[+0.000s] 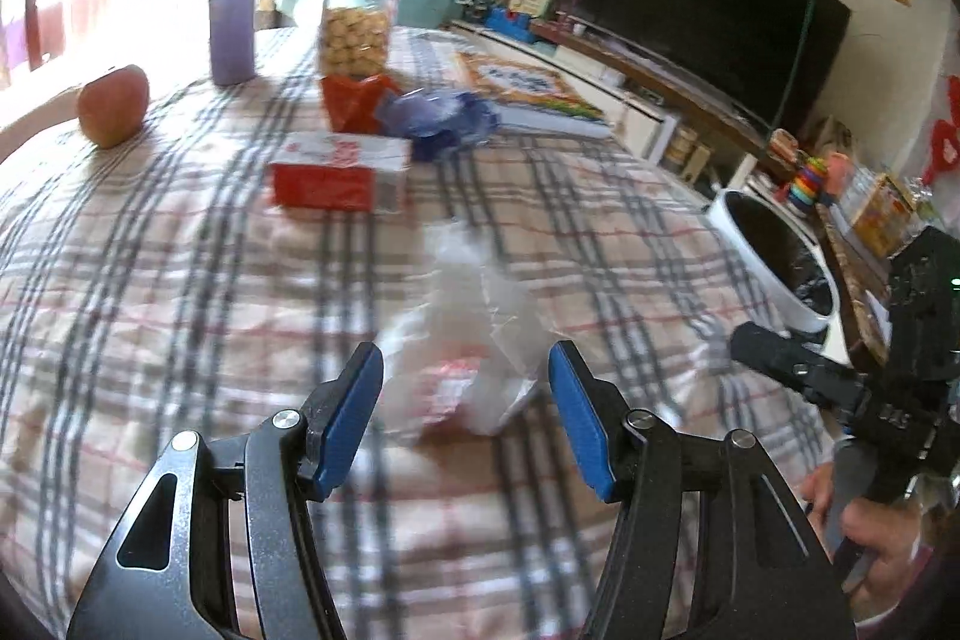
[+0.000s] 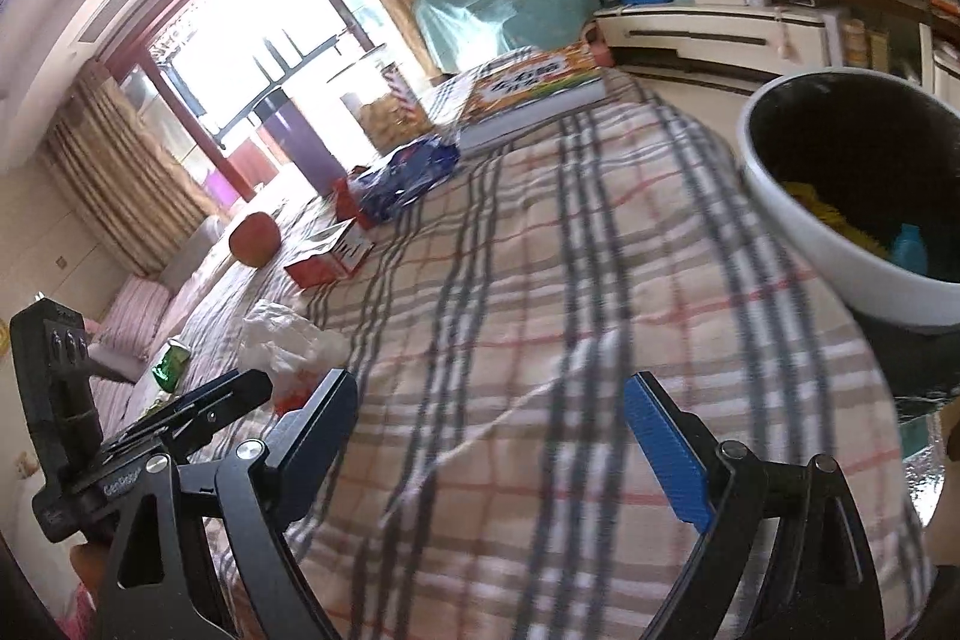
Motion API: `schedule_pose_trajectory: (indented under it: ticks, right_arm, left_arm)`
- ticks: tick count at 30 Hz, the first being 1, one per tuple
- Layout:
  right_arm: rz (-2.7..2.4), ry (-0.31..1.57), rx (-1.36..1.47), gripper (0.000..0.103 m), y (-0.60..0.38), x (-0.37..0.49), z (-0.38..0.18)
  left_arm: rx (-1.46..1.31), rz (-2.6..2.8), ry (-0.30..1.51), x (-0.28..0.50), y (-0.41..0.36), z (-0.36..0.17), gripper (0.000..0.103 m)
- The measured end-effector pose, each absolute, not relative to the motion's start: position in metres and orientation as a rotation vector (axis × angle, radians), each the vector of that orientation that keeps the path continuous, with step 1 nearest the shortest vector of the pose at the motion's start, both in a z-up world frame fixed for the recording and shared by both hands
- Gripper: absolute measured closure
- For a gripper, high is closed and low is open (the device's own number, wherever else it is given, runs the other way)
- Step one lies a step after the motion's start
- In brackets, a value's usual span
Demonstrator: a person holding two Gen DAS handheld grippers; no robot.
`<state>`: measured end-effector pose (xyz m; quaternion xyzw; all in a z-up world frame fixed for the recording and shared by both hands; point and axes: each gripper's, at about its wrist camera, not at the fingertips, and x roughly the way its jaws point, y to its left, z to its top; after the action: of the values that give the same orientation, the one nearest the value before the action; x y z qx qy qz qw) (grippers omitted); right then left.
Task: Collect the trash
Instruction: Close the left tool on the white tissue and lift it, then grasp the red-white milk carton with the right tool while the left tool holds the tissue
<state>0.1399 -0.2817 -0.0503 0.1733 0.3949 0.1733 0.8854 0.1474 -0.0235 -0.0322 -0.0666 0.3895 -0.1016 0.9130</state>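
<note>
Your left hand-held gripper (image 1: 465, 421) has its jaws apart and holds nothing, with the crumpled clear wrapper (image 1: 465, 340) lying on the desk (image 1: 150, 280) just ahead of them. Your right hand-held gripper (image 2: 489, 445) is wide apart and holds nothing too. The white bin (image 2: 798, 244) by the desk's right edge already has some trash. The blue wrapper (image 1: 444, 118) near the far edge is still left.

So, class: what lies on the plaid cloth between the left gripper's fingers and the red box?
In the left wrist view, a crumpled clear plastic bag lies between the left gripper and the red box; beyond it, only plaid cloth.
</note>
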Motion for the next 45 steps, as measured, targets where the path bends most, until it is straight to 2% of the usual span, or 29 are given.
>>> schedule_pose_trajectory:
  ticks: [10, 13, 17, 31, 45]
  right_arm:
    - [0.372, 0.822, 0.355, 0.011, -0.27, 0.152, -0.049]
    - [0.365, 0.823, 0.361, 0.011, -0.269, 0.157, -0.05]
    - [0.355, 0.832, 0.373, 0.011, -0.268, 0.164, -0.053]
    - [0.506, 0.873, 0.257, 0.011, -0.177, 0.223, -0.055]
    - [0.386, 0.938, 0.191, 0.01, -0.076, 0.268, -0.064]
  left_arm:
    - [-0.155, -0.289, 0.836, 0.162, -0.033, -0.044, 0.045]
    - [-0.119, -0.305, 0.857, 0.166, -0.044, -0.053, 0.066]
    - [-0.123, -0.308, 0.834, 0.162, -0.039, -0.051, 0.075]
    - [-0.269, -0.07, 0.786, 0.153, 0.066, -0.046, 0.076]
    - [-0.332, 0.017, 0.762, 0.149, 0.119, -0.05, 0.076]
